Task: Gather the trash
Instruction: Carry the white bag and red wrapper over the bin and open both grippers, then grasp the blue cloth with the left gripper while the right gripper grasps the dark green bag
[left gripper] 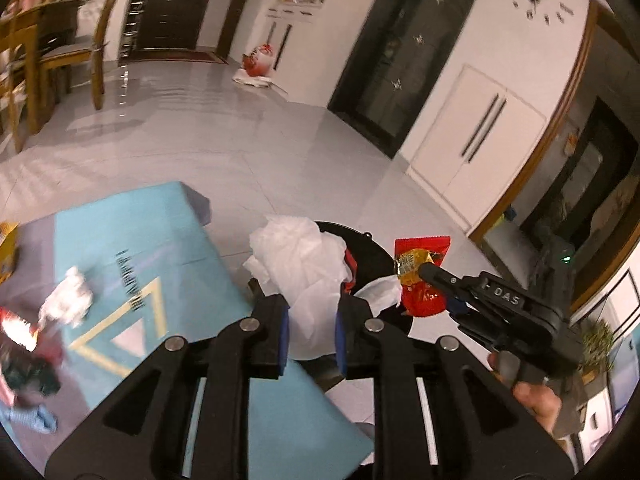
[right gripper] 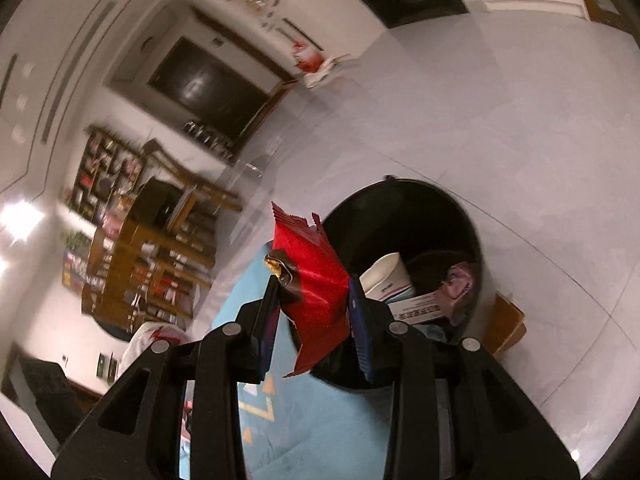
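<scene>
A round black plastic trash bin [right gripper: 404, 216] stands on the pale tiled floor [left gripper: 240, 140] beside a teal patterned mat [left gripper: 152, 232]. Above its mouth, the left gripper [left gripper: 311, 320] pinches a crumpled white tissue [left gripper: 304, 264], bulk pointing forward. The right gripper [right gripper: 314, 308] clamps a red foil snack wrapper [right gripper: 312, 276], long axis upright. Only the right wrist view shows cups and paper inside the bin.

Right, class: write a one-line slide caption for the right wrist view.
Right gripper holds a red snack wrapper above the black trash bin beside the blue table.
</scene>
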### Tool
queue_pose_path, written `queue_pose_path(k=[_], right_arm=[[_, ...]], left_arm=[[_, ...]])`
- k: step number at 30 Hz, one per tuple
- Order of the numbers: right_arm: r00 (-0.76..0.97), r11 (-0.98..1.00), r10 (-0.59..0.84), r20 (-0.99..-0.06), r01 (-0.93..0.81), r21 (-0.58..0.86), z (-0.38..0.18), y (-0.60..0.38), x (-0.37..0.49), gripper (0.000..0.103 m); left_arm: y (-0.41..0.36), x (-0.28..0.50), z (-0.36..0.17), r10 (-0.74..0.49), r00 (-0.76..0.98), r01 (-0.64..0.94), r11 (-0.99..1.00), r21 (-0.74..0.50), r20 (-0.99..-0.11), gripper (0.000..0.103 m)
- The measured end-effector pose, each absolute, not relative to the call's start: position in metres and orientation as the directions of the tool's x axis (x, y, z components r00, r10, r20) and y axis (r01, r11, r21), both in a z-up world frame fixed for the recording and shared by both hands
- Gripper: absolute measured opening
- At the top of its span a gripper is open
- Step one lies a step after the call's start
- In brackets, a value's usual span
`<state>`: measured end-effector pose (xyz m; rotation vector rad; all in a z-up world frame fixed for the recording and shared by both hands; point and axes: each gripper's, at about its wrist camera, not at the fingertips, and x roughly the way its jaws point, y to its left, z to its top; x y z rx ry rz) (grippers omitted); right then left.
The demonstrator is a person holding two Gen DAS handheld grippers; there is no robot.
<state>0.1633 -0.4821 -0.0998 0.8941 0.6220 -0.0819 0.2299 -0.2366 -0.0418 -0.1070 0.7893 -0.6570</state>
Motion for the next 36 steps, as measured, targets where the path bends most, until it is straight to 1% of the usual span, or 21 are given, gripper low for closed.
queue_pose_path(k=[4,6,7,8,9,10,11,12,13,15,19,21,24,26,29,32,36], right_arm=[[0.815,0.604,0.172,-0.553,0.357,0.713,-0.108,-0.493,0.166,0.036],[0.811,0.588,0.173,-0.558,0.37,0.72,-0.112,-0.497,0.169,0.037],[0.809,0.576,0.176,-0.561,0.377,0.725,-0.115,-0.5,0.171,0.045],[0.806,0.558,0.182,-0.562,0.386,0.734,-0.119,-0.502,0.174,0.05],[0.804,0.536,0.188,-0.564,0.397,0.745,-0.122,-0.505,0.176,0.056],[0.802,0.508,0.192,-0.566,0.413,0.756,-0.128,-0.508,0.178,0.061],[0.798,0.486,0.194,-0.571,0.427,0.762,-0.131,-0.511,0.179,0.061],[0.796,0.475,0.192,-0.574,0.437,0.764,-0.133,-0.512,0.179,0.061],[0.794,0.463,0.189,-0.577,0.446,0.766,-0.134,-0.514,0.178,0.061],[0.8,0.448,0.2,-0.566,0.439,0.779,-0.132,-0.513,0.176,0.062],[0.796,0.468,0.248,-0.552,0.4,0.788,-0.128,-0.502,0.178,0.064],[0.789,0.497,0.273,-0.55,0.374,0.783,-0.124,-0.492,0.182,0.064],[0.776,0.557,0.307,-0.551,0.322,0.765,-0.115,-0.472,0.19,0.066],[0.759,0.606,0.339,-0.556,0.276,0.746,-0.11,-0.455,0.196,0.066],[0.717,0.69,0.384,-0.583,0.197,0.696,-0.104,-0.421,0.206,0.066],[0.675,0.768,0.41,-0.614,0.107,0.631,-0.097,-0.381,0.214,0.066],[0.616,0.799,0.466,-0.635,0.014,0.601,-0.099,-0.335,0.217,0.066]], left_arm=[[-0.271,0.24,-0.058,-0.558,0.506,0.534,0.801,-0.268,-0.658,0.022],[-0.283,0.247,-0.067,-0.553,0.498,0.537,0.802,-0.264,-0.668,0.03],[-0.288,0.251,-0.072,-0.554,0.488,0.531,0.802,-0.274,-0.674,0.047],[-0.294,0.257,-0.08,-0.559,0.466,0.527,0.798,-0.293,-0.686,0.064],[-0.296,0.26,-0.084,-0.556,0.461,0.521,0.8,-0.297,-0.692,0.066],[-0.299,0.263,-0.088,-0.547,0.46,0.518,0.805,-0.29,-0.7,0.068],[-0.302,0.265,-0.092,-0.536,0.457,0.518,0.809,-0.278,-0.71,0.071],[-0.302,0.265,-0.094,-0.53,0.457,0.516,0.812,-0.272,-0.714,0.071],[-0.3,0.265,-0.096,-0.536,0.454,0.515,0.81,-0.282,-0.711,0.072],[-0.291,0.261,-0.097,-0.55,0.447,0.513,0.804,-0.301,-0.705,0.076],[-0.259,0.24,-0.101,-0.527,0.475,0.493,0.823,-0.283,-0.704,0.089],[-0.24,0.226,-0.106,-0.505,0.493,0.476,0.838,-0.266,-0.709,0.091],[-0.209,0.207,-0.115,-0.423,0.528,0.436,0.879,-0.191,-0.736,0.091],[-0.185,0.193,-0.117,-0.39,0.549,0.416,0.895,-0.163,-0.739,0.091],[-0.137,0.17,-0.113,-0.357,0.597,0.367,0.918,-0.152,-0.719,0.091],[-0.087,0.146,-0.105,-0.298,0.661,0.305,0.945,-0.117,-0.689,0.091],[-0.009,0.128,-0.085,-0.162,0.749,0.176,0.983,-0.042,-0.642,0.093]])
